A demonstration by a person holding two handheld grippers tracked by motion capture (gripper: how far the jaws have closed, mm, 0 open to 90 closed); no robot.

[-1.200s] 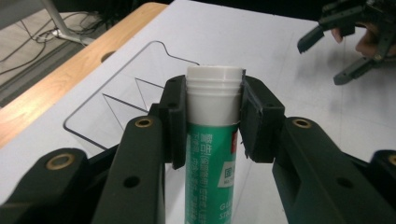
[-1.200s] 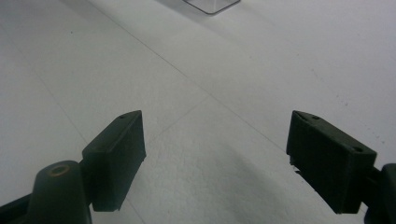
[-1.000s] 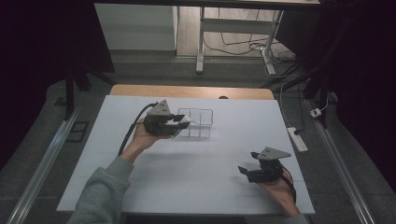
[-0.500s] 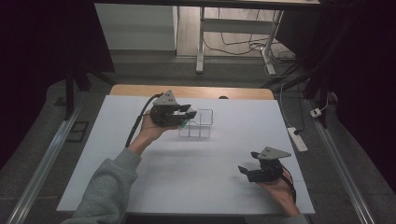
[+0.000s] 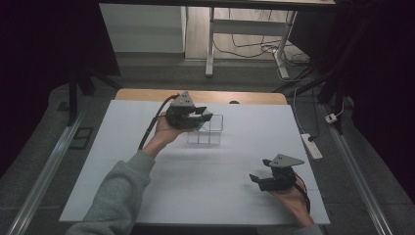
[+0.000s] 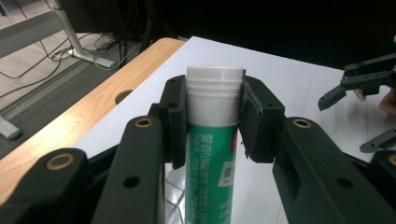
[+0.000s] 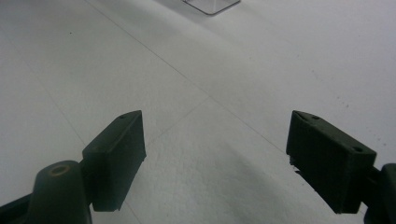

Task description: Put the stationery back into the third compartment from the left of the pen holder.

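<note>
1. Holding the green tube (image 6: 210, 158) is the left gripper (image 6: 211, 119): its two black jaws are partly closed and press on opposite sides of the tube just below the white cap (image 6: 215, 77). The tube stands between the jaws, with its cap level with the jaw tips.
2. In the left gripper view, the tube's long axis runs parallel to the jaws and its printed green body extends back toward the gripper body. In the high view, the left gripper (image 5: 199, 117) is raised off the board, with the green of the tube just visible at its tips.
3. Directly ahead of and below the left gripper tips lies the clear compartment rack (image 5: 210, 131). It rests on the white board (image 5: 205, 191). The tube hangs over the near-left part of the rack; the exact compartment cannot be told.
4. The coming move turns on one relation: tube axis against compartment opening. As a judgement, the tube must be brought upright over an open cell before it is lowered, or its lower end may catch the thin clear wall.
5. Well apart from the rack, toward the person's near right, rests the right gripper (image 5: 274, 177). Its jaws stand wide open with nothing between them, over bare board in the right gripper view (image 7: 215, 158). A corner of the rack (image 7: 212, 5) appears far ahead of its tips.
6. The left hand (image 5: 164, 132) is the nearer to the rack.
</note>
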